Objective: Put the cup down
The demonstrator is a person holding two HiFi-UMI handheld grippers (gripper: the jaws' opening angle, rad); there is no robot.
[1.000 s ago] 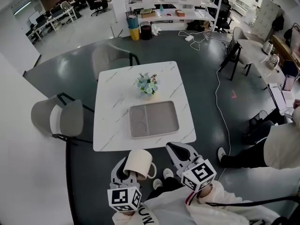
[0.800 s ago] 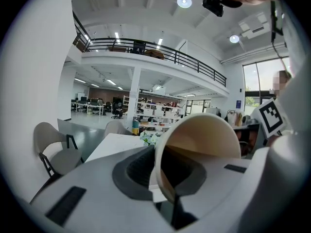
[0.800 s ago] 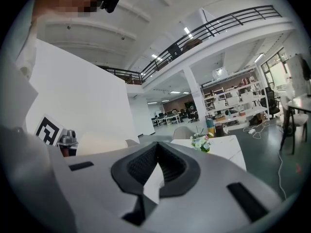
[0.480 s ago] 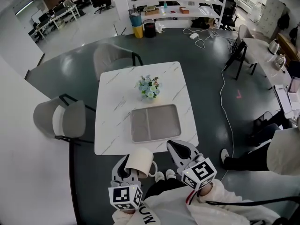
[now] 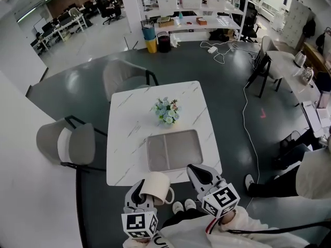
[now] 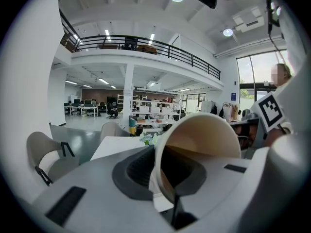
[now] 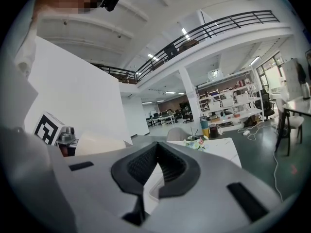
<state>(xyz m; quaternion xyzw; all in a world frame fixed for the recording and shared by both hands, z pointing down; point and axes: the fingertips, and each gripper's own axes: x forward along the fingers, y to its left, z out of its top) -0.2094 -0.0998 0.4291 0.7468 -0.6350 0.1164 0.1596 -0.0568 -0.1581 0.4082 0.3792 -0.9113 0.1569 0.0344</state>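
A cream cup (image 5: 155, 186) with a handle is held in my left gripper (image 5: 140, 191), just off the near edge of the white marble table (image 5: 124, 133). In the left gripper view the cup (image 6: 194, 144) lies tilted between the jaws, its open mouth facing forward, the jaws shut on its wall. My right gripper (image 5: 200, 174) hovers beside it at the table's near edge, jaws shut with nothing between them (image 7: 156, 171). A grey two-part tray (image 5: 174, 150) lies on the table just beyond both grippers.
A small flower bunch (image 5: 166, 111) stands mid-table behind the tray. Grey chairs (image 5: 70, 143) (image 5: 122, 75) stand at the left and far sides. A seated person (image 5: 310, 172) is at the right; a cable (image 5: 245, 107) runs over the dark floor.
The view has shifted so the table and tray lie nearer to both grippers. The cup stays held in the left gripper; the right gripper stays shut and empty.
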